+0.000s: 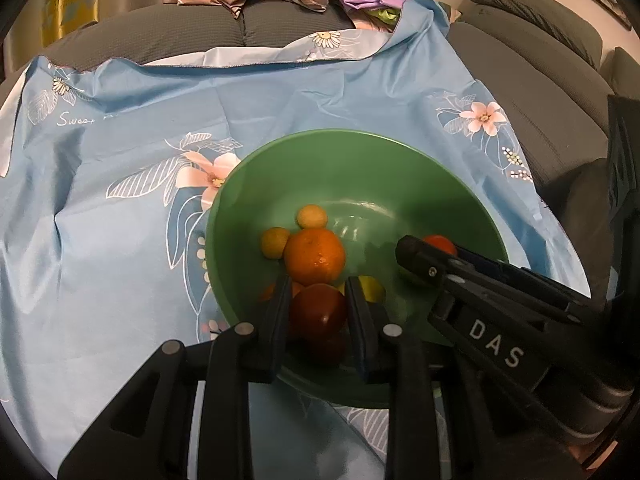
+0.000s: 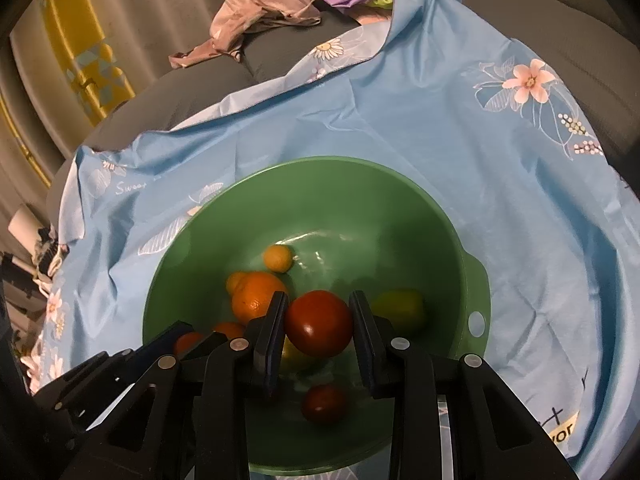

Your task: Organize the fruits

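Both claws are down inside the green bowl, each one clamped on a red tomato. The left claw pinches the tomato at the near side of the pile, right beside the orange. The right claw grips the other tomato mid-bowl. Either fruit looks ready to lift straight up, and I can't say which goes first.
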### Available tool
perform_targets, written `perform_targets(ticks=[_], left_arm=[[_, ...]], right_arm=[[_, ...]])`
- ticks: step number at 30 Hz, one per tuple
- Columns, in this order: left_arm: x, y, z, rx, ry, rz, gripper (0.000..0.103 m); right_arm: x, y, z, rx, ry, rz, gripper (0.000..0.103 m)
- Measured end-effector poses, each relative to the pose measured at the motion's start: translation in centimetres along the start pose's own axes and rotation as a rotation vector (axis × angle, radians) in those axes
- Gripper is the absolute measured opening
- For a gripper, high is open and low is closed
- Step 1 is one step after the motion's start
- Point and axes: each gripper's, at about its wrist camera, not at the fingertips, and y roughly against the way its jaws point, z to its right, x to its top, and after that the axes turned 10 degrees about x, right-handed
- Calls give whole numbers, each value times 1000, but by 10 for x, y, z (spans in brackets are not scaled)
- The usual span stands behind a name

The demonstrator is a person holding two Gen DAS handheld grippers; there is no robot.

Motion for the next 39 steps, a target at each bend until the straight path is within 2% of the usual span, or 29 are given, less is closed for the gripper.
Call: perform_targets(ticks=[12, 17, 21, 23, 26, 27, 31, 33, 39], left_arm=[[0, 0, 2, 1, 8, -3, 28], [1, 2, 7, -37, -4, -6, 48], [0, 9, 15, -4, -41, 16, 64], [0, 13, 16, 3, -43, 25, 77], [2, 22, 14, 27, -34, 42, 86], [3, 26, 13, 35, -30, 54, 87], [5, 41, 9, 71, -20, 89, 95], [6, 49, 7, 84, -15, 108, 101], [4, 68, 1, 84, -7, 167, 102]], right_arm=[[0, -1, 0, -8, 3, 0, 34], [2, 2, 4, 17, -14, 10, 34], [3, 5, 3, -7, -14, 16, 40], [3, 9, 3, -6, -22, 30, 48], [4, 20, 4, 19, -33, 67, 50], [4, 24, 3, 21, -34, 84, 50], [5, 38, 0, 20, -29, 140, 63], [6, 45, -2, 18, -26, 165, 63], [8, 61, -4, 5, -15, 210, 66]])
